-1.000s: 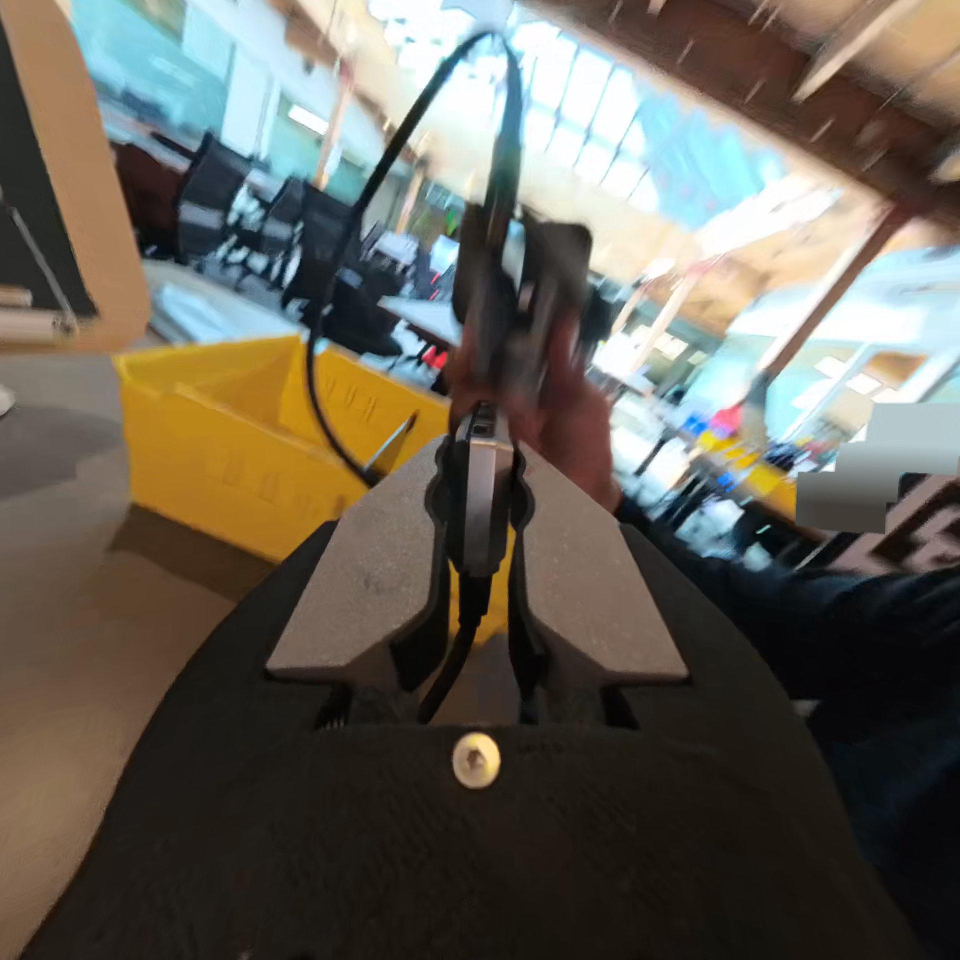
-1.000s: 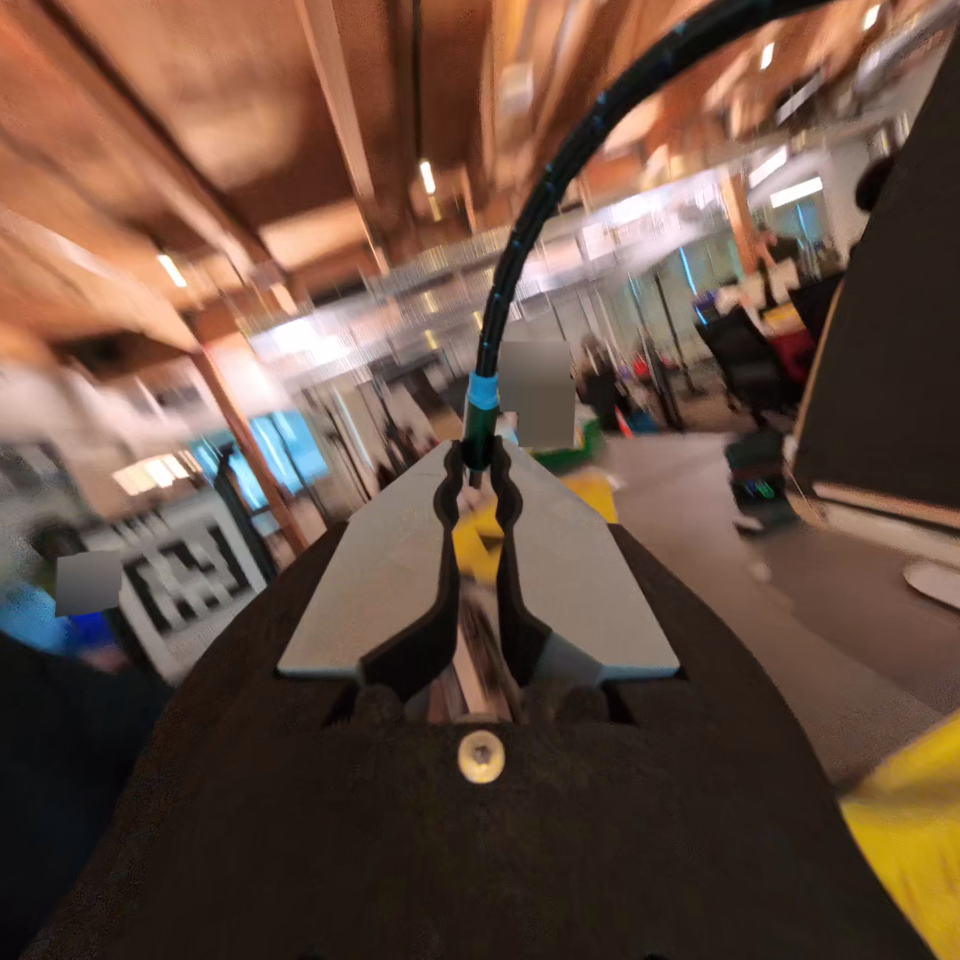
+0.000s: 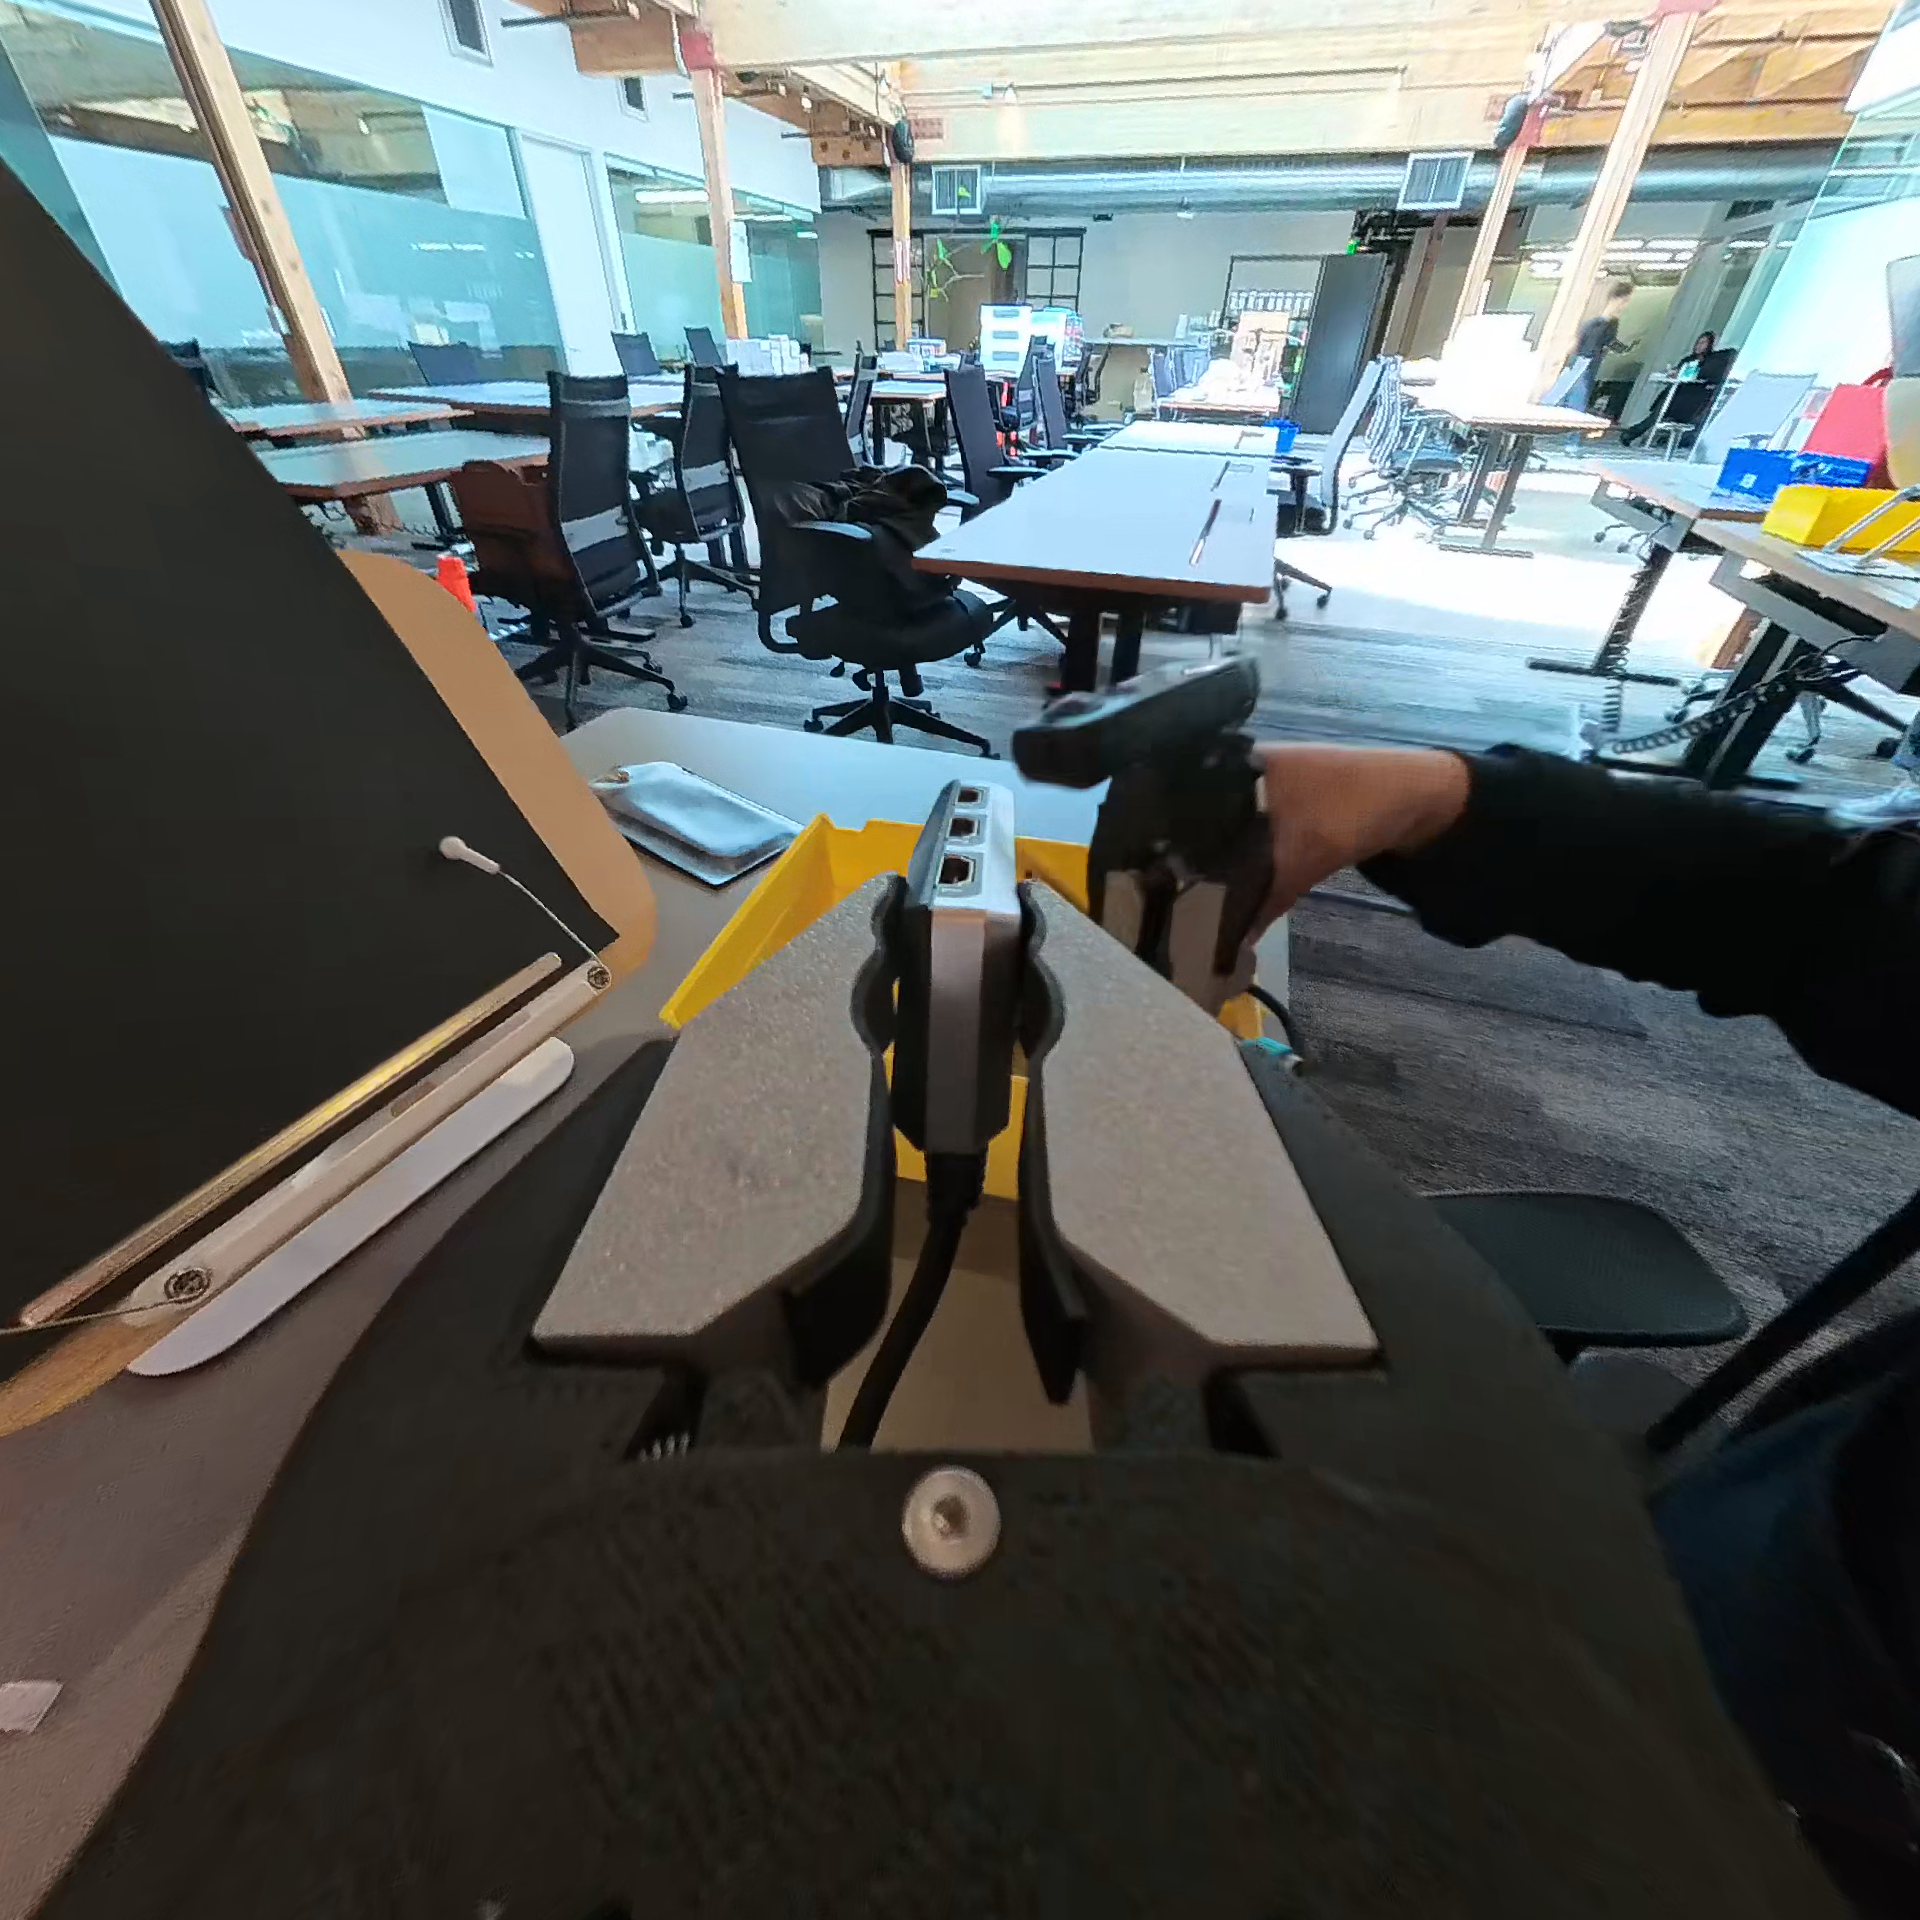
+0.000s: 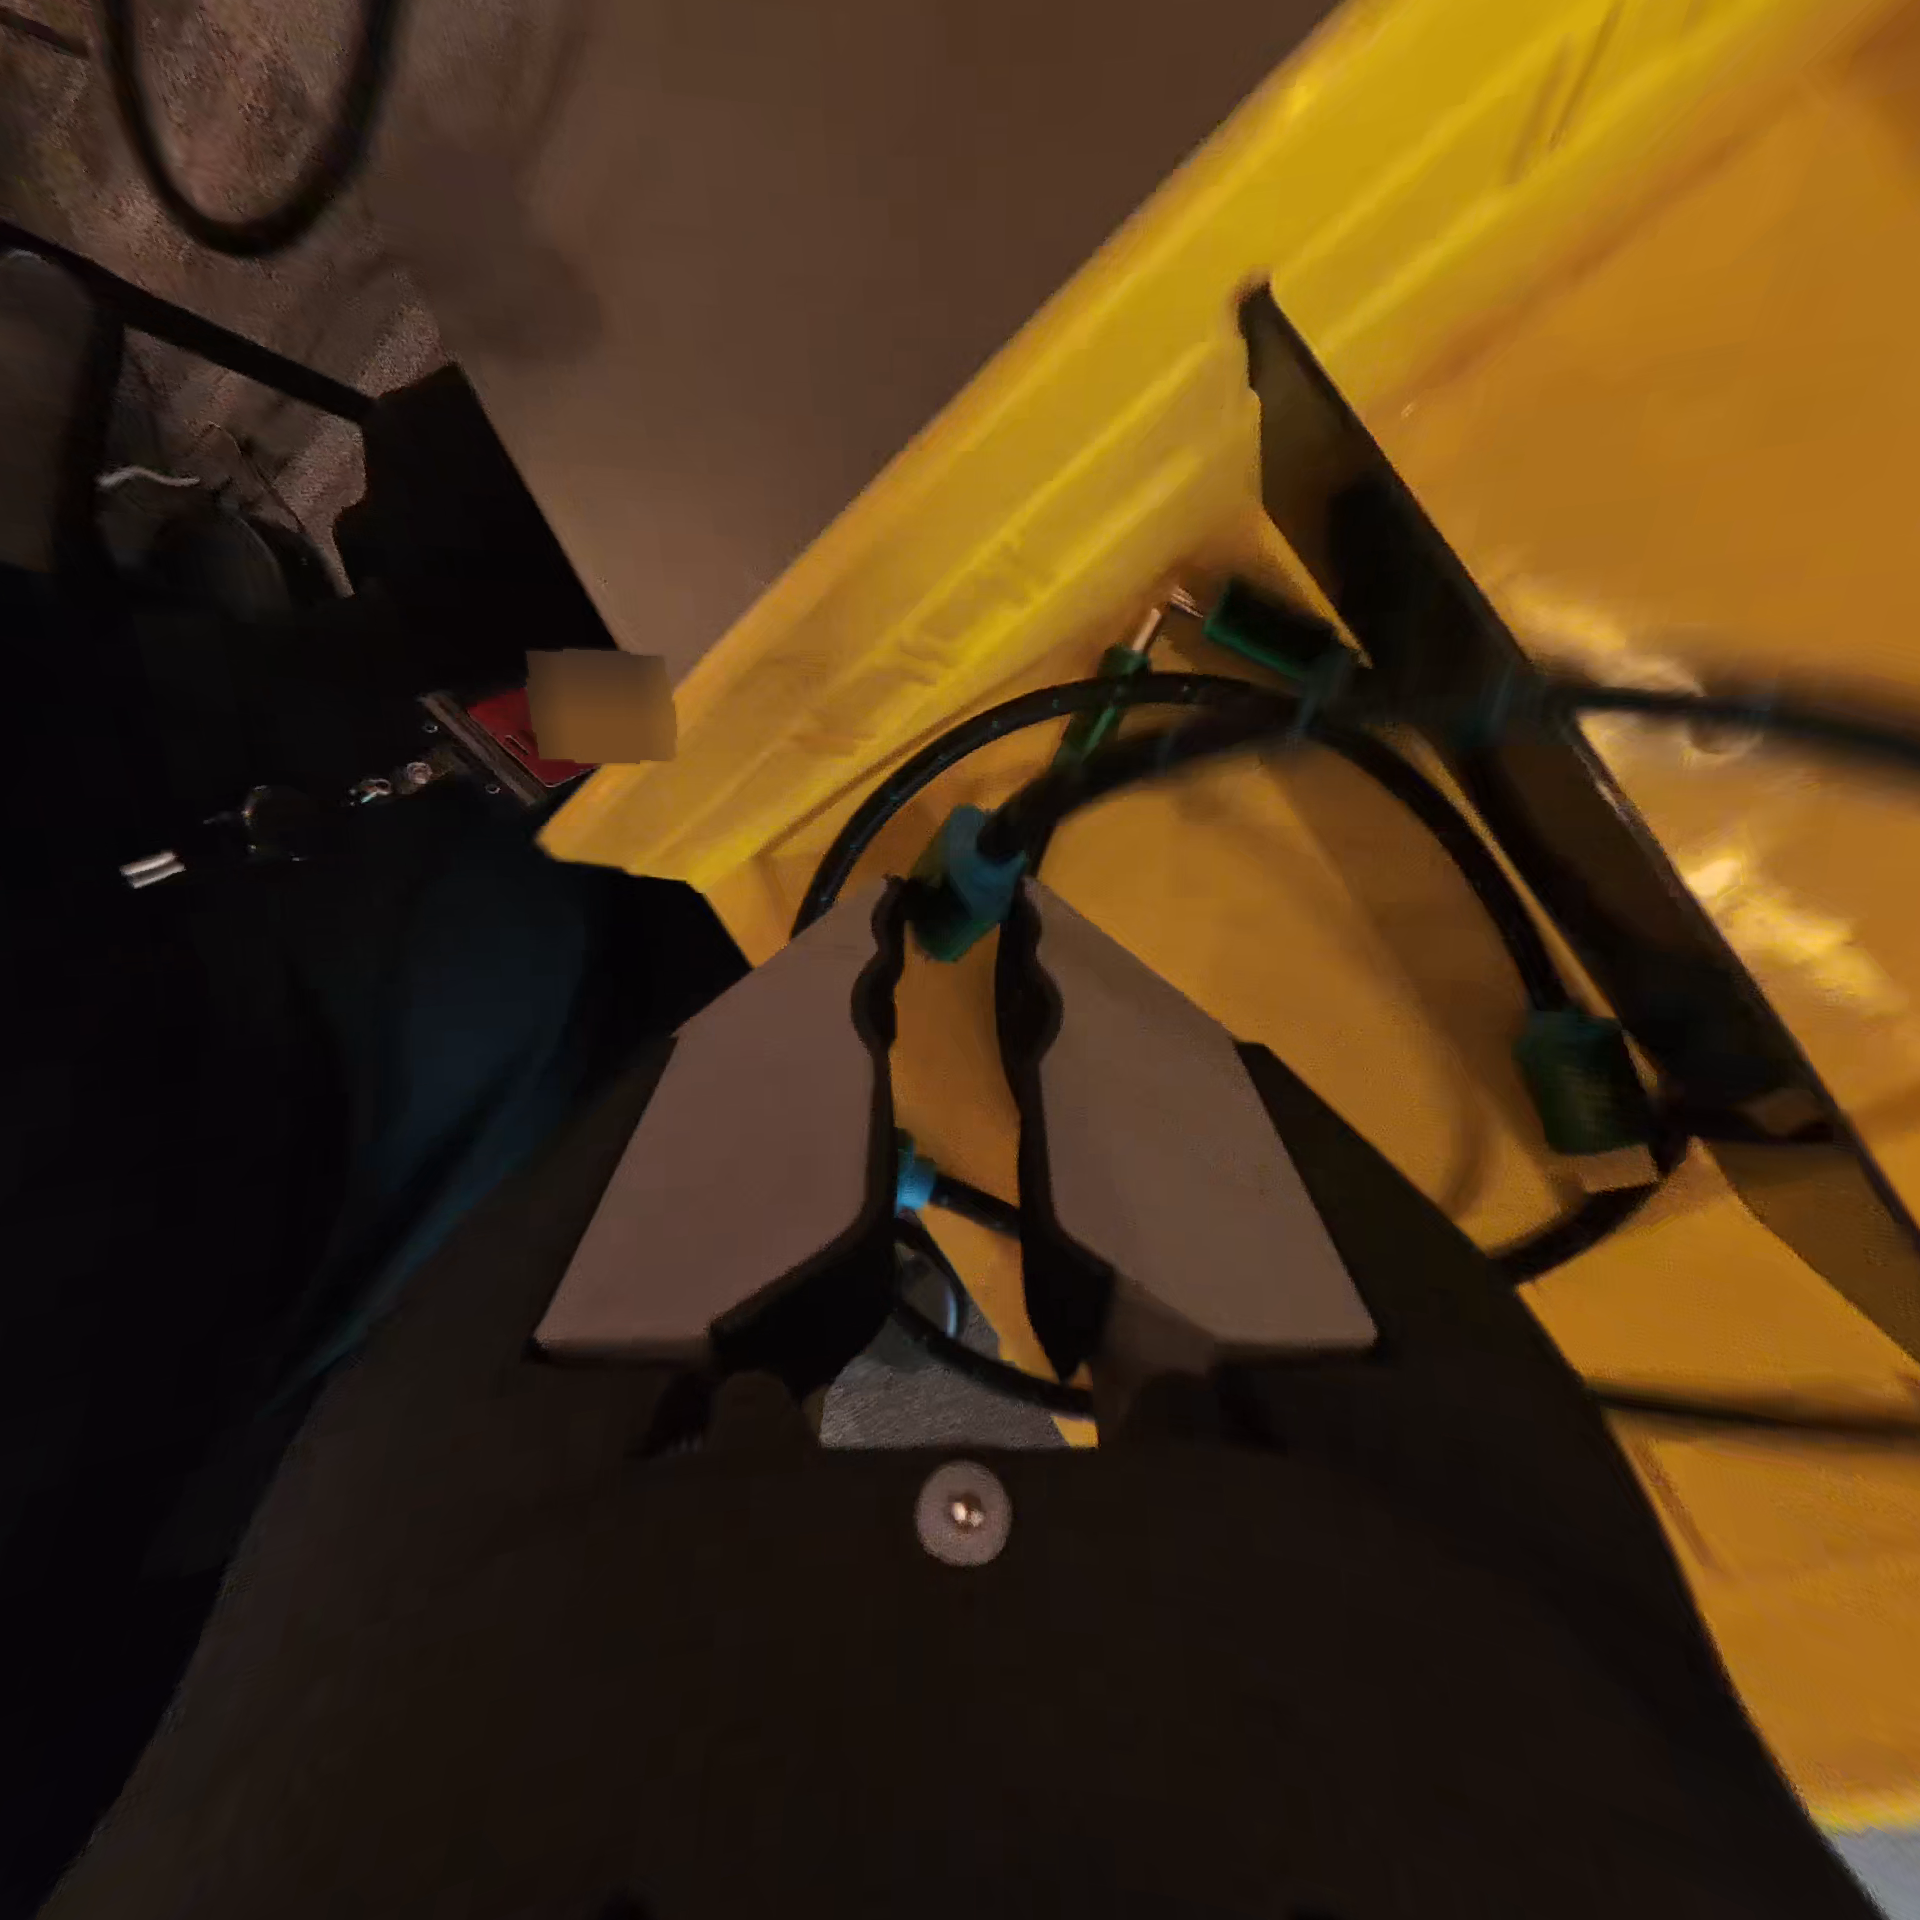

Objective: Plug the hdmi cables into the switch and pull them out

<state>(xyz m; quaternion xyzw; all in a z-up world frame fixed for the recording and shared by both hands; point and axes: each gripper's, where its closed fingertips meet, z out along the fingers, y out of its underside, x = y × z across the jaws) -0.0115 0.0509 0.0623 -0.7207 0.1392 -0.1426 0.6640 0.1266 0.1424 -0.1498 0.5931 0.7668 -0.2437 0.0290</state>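
My left gripper (image 3: 958,914) is shut on the grey HDMI switch (image 3: 971,852) and holds it edge-up over the near wall of the yellow bin (image 3: 821,883). The switch's upper ports show empty, and a black cable (image 3: 909,1309) hangs from its near end. My right gripper (image 4: 958,899) points down into the yellow bin (image 4: 1143,436) with its jaws apart and a teal HDMI plug (image 4: 961,883) between the tips. It also shows in the left wrist view (image 3: 1179,956), held by a hand just right of the switch.
Several black cables with green plugs (image 4: 1569,1081) lie in the bin beside a black divider (image 4: 1455,675). A black board on a stand (image 3: 208,779) is at the left, with a silver tray (image 3: 696,821) behind the bin. The desk edge and a chair (image 3: 1579,1268) are at the right. The tips of one gripper are about 25 cm away from the tips of the other.
The right gripper has swung from pointing up to pointing down into the bin, and its jaws have spread. The left gripper has levelled out with the switch. No cable arcs above the switch now.
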